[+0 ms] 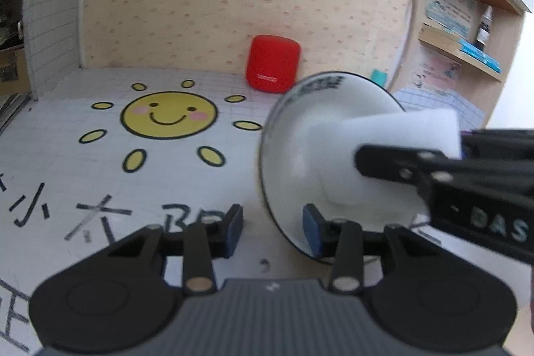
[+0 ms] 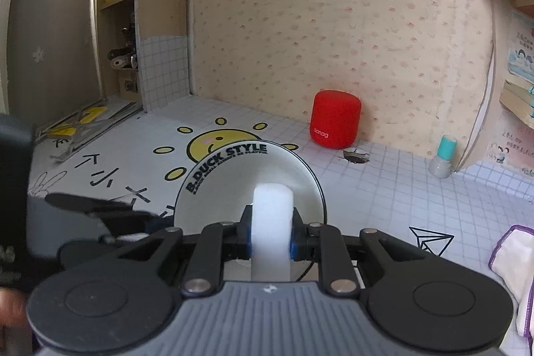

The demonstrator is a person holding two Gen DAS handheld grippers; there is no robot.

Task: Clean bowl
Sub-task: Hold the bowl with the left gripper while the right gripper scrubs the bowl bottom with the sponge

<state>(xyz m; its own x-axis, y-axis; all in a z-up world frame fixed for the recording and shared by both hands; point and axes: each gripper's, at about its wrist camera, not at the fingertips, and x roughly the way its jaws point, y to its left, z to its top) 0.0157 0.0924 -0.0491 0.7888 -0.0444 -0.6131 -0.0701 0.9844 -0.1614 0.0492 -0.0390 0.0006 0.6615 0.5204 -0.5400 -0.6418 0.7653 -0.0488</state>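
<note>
A white bowl (image 1: 300,135) with a dark rim and "B.DUCK STYLE" lettering is tipped on edge, with its hollow facing my right gripper. My right gripper (image 2: 272,239) is shut on a white sponge (image 2: 272,216), whose end presses into the hollow of the bowl (image 2: 233,189). In the left wrist view the sponge (image 1: 393,129) comes in from the right. The lower rim of the bowl passes between the blue pads of my left gripper (image 1: 272,229). The right pad lies against the inside wall. The left pad (image 1: 233,229) stands apart from the bowl, so these jaws are open.
The table (image 2: 383,189) has a white grid cover with a sun drawing (image 1: 168,114). A red speaker (image 2: 335,119) stands by the back wall, a teal-capped bottle (image 2: 444,155) at the right corner. A purple-edged cloth (image 2: 514,256) lies at the right. Shelves (image 1: 467,52) hang on the right.
</note>
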